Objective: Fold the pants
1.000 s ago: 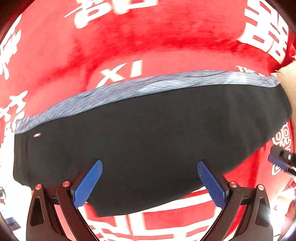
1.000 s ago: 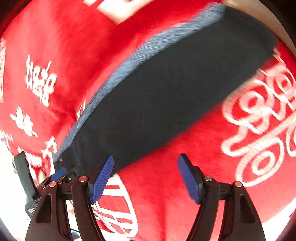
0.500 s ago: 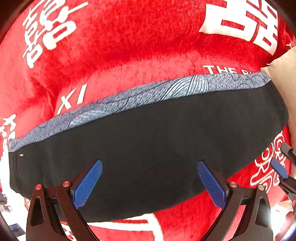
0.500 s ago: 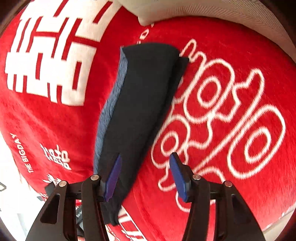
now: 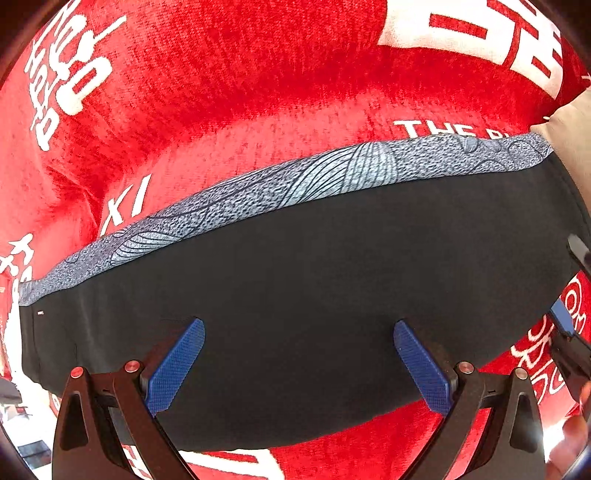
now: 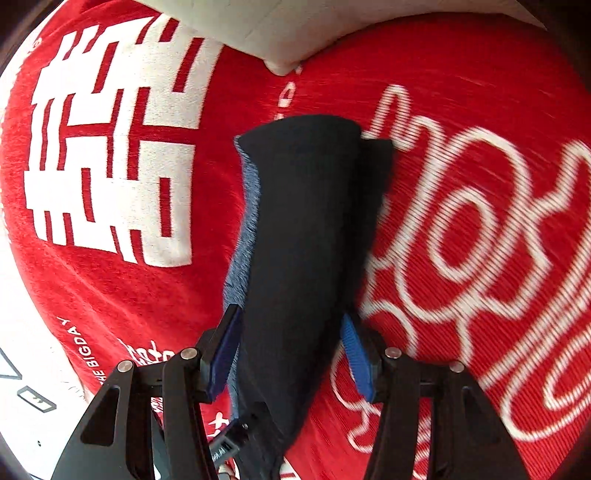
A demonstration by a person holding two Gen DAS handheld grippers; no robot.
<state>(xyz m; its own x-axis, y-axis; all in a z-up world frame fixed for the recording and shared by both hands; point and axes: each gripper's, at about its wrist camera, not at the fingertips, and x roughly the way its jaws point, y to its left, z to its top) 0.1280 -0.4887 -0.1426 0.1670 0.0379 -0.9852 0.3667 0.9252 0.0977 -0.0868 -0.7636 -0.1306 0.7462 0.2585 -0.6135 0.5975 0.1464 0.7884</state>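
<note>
Black fabric: the folded black pants with a grey patterned band [image 5: 295, 280] lie as a long strip on the red plush blanket with white lettering [image 5: 229, 85].
Grey band: runs along the far long edge of the pants in the left wrist view; on the left edge in the right wrist view.
Left gripper [image 5: 297, 365]: black frame, blue ribbed pads, pointing down over the middle of the pants; jaws stand wide apart with nothing clamped; contact with the cloth cannot be told.
Right gripper [image 6: 291, 354]: at one narrow end of the pants [image 6: 306, 229], jaws partly open and straddling the strip; the cloth fills the gap between the blue pads, and whether they press on it cannot be told.
Blanket border: a pale cushion corner [image 6: 280, 33] lies beyond the far end of the pants.
</note>
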